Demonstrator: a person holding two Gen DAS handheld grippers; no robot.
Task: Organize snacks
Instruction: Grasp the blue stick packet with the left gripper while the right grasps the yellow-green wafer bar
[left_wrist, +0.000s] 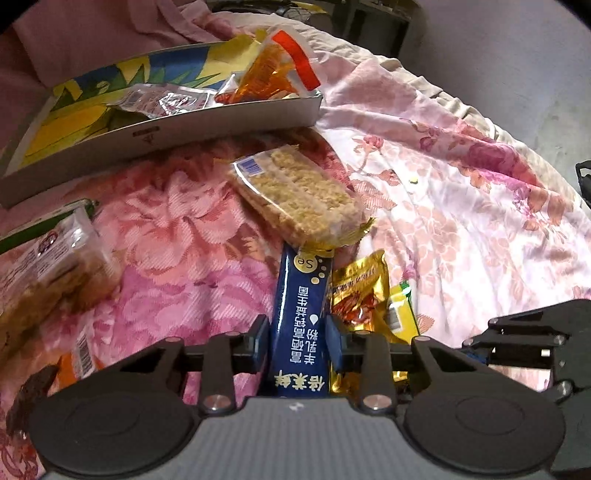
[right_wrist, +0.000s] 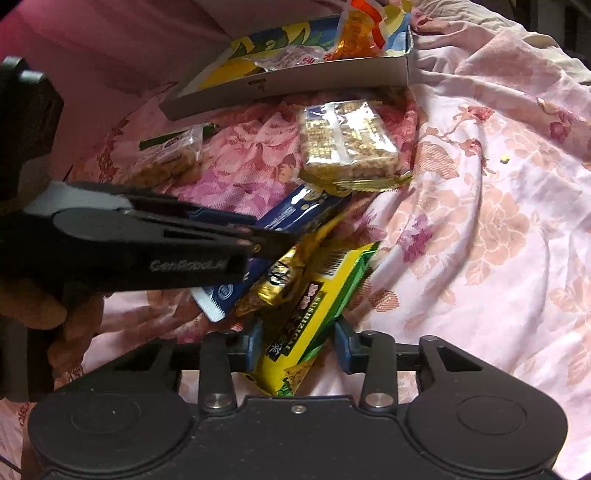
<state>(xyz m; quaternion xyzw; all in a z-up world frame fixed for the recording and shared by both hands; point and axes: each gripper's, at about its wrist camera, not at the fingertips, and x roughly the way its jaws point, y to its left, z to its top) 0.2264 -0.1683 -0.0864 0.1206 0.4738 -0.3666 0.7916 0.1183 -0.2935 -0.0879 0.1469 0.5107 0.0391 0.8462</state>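
Two sticks lined up, one per gripper, on the floral bedspread (left_wrist: 461, 206).

The blue sachet (left_wrist: 301, 325) is lying lengthwise between the left gripper (left_wrist: 297, 338) pads, which are touching both its sides, so I'm judging it clamped; "Se" is reading in a yellow dot. The yellow-green bar (right_wrist: 314, 314), lettered "SUSHIZICAI", is running along the right gripper (right_wrist: 299, 343), whose pads are standing just off it, apart. Ahead of both, the box (left_wrist: 166, 140) is waiting beyond the rice cake (left_wrist: 299, 195).
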